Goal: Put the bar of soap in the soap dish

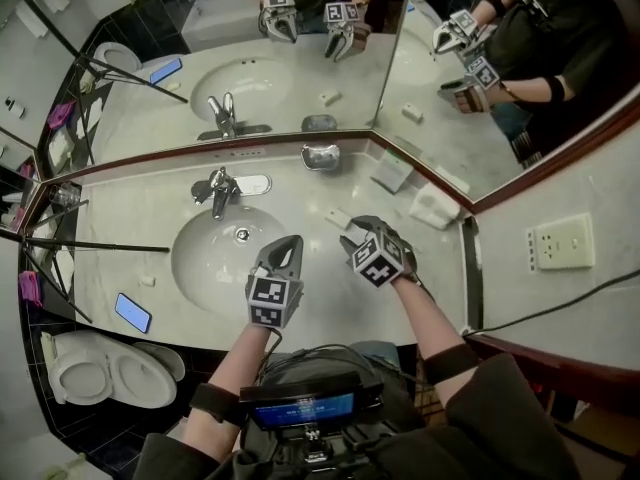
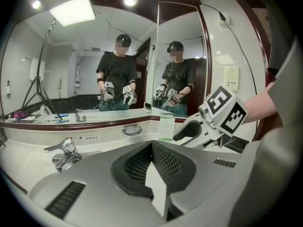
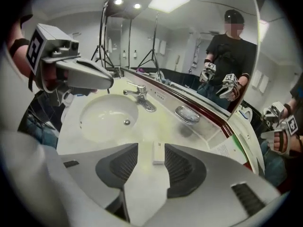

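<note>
The white bar of soap (image 1: 338, 218) lies flat on the counter to the right of the basin. The metal soap dish (image 1: 321, 156) stands by the mirror behind it and looks empty. My right gripper (image 1: 349, 240) hovers just short of the soap, tilted down and open. In the right gripper view the soap (image 3: 158, 153) shows in the gap between the pads of that gripper (image 3: 151, 147), which do not press on it; the dish (image 3: 186, 114) lies beyond. My left gripper (image 1: 291, 244) hangs shut over the basin's right rim with nothing in it, and in its own view (image 2: 152, 148) the dish (image 2: 132, 130) is ahead.
The faucet (image 1: 220, 190) stands behind the sink basin (image 1: 205, 268). A leaflet box (image 1: 392, 172) and a folded white towel (image 1: 434, 206) sit at the counter's right. A blue phone (image 1: 132, 312) lies at the front left. Tripod legs (image 1: 100, 245) cross the left side.
</note>
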Tool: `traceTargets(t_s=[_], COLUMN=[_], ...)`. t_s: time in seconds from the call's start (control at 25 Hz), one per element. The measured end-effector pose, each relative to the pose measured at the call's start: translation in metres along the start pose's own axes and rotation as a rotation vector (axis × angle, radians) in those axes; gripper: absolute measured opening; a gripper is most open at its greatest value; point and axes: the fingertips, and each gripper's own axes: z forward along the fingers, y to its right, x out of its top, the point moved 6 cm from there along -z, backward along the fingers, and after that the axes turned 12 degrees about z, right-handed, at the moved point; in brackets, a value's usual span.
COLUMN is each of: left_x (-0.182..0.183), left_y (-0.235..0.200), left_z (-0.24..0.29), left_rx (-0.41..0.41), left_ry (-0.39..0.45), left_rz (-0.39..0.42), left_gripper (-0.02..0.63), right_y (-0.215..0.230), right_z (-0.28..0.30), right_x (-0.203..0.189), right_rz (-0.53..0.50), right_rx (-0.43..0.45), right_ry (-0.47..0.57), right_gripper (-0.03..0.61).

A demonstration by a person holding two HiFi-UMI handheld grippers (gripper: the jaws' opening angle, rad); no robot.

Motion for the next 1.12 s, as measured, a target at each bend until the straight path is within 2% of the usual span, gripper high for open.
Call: traceTargets(t_s=[0.16,0.28,0.52,0.8,0.88,0.92,1.12], left_x=[-0.005,-0.008,-0.017,-0.028,-0.031,-0.032,-0.038], left_y=[-0.007,-0.011,-0.019,-0.022,-0.022,-0.022,-0.024], left_z=[0.007,0.012,0.018,0.020,0.018,0.018,0.016], left_rx=[-0.002,-0.002,0.002,0.005,0.006,0.007,0.011], left_ry=[-0.008,-0.013,-0.029,-0.055,-0.062,-0.065,-0.077], left_rz=[-0.013,-0.029,-0.062,-0.088,-0.090,-0.090,-0.097], left_gripper=[0.002,0.003,0.002,0.003,0.002,0.003,0.003], right_y=[0.011,0.019,0.030,0.033,0.031,0.031,0.030], right_z=[0.039,0.066,0.108,0.136,0.140,0.141,0.139], right_x=[0.003,-0.002,-0.011,-0.023,-0.028,-0.029,-0.027], right_rz=[-0.121,-0.172,-0.168,-0.137,-0.128,-0.121,-0.092], right_rx=[-0.006,0.007,0.051,0.084,0.094,0.092,0.092], right_ry=[-0.137,-0.240,-0.355,-0.433,-0.457,-0.459,-0.433], right_gripper=[0.263,0.295,0.295,0.296,0.269,0.198,0.182])
